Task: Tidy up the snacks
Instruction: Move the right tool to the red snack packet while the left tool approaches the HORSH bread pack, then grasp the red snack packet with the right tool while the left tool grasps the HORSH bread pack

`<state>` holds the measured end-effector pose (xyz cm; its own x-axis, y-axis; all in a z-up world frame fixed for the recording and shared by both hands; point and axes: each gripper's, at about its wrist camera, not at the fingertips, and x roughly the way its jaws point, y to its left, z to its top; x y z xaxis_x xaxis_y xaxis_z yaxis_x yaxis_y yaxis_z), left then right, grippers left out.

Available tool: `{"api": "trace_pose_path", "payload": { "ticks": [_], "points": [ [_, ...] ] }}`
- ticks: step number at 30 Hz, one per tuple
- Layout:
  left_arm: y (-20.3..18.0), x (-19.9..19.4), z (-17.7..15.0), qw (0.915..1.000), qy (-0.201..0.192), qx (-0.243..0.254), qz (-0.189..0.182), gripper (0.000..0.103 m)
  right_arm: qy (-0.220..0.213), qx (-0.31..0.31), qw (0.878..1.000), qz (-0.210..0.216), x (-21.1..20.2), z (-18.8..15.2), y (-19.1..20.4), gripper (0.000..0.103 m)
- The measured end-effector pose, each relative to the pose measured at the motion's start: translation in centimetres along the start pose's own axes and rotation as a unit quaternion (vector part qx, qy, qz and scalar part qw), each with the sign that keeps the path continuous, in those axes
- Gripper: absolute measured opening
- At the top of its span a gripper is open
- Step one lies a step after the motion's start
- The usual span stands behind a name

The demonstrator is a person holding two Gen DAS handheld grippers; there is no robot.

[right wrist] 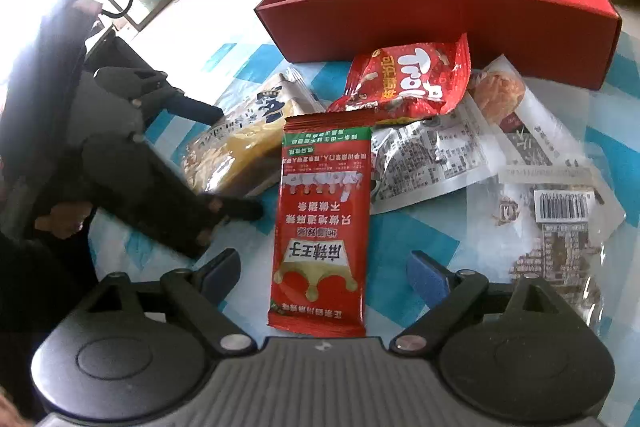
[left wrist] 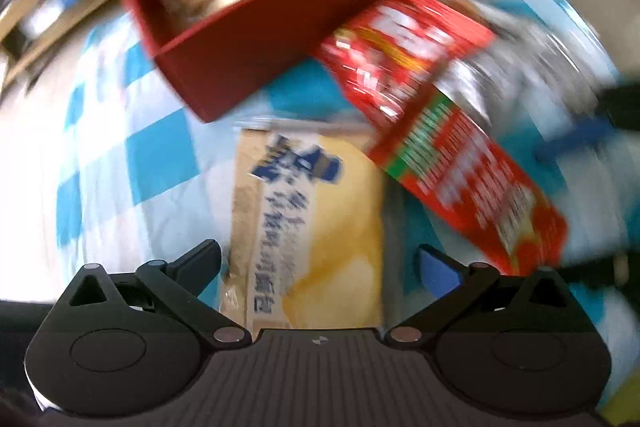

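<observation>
Landmark: red cardboard box (right wrist: 440, 23) is standing on the blue-and-white checked tablecloth (right wrist: 412, 247), already holding several wrapped snacks.
Long red sachet (right wrist: 320, 227): is lying flat in front of the box, apart from it, lengthwise between the right gripper's fingers.
Right gripper (right wrist: 324, 277): is standing spread wide, jaws clear of the sachet on both sides, grasping nothing.
Yellow bread packet (left wrist: 308, 227): is lying just in front of the box's near corner, beside the sachet.
Left gripper (left wrist: 320, 263): is hanging released over the bread packet, fingers either side; contact cannot be told through the blur.
Red Trolli bag (right wrist: 408, 79): is resting against the box's front wall.
Clear printed wrappers (right wrist: 500, 147): are lying in front of the box, beside the bag.
</observation>
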<state>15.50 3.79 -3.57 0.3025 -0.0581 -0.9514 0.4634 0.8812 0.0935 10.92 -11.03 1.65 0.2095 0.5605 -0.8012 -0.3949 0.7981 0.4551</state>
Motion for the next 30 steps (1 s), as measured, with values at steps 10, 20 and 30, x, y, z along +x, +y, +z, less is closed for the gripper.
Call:
{"api": "trace_pose_path", "payload": {
  "ticks": [10,20,30],
  "points": [
    [0.5,0.8,0.9,0.9975,-0.007,-0.071,-0.007,0.103,-0.009,0.008,1.0,-0.009,-0.1,0.1,-0.4,0.097],
    [0.4,0.3,0.0,0.9972,-0.039,-0.063,-0.004,0.103,-0.029,0.038,0.998,0.027,-0.4,-0.2,-1.5,0.103],
    [-0.4,-0.6,-1.0,0.9963,-0.023,-0.083,-0.005,0.103,-0.016,-0.016,1.0,0.016,0.0,-0.3,-0.6,0.103]
  ]
}}
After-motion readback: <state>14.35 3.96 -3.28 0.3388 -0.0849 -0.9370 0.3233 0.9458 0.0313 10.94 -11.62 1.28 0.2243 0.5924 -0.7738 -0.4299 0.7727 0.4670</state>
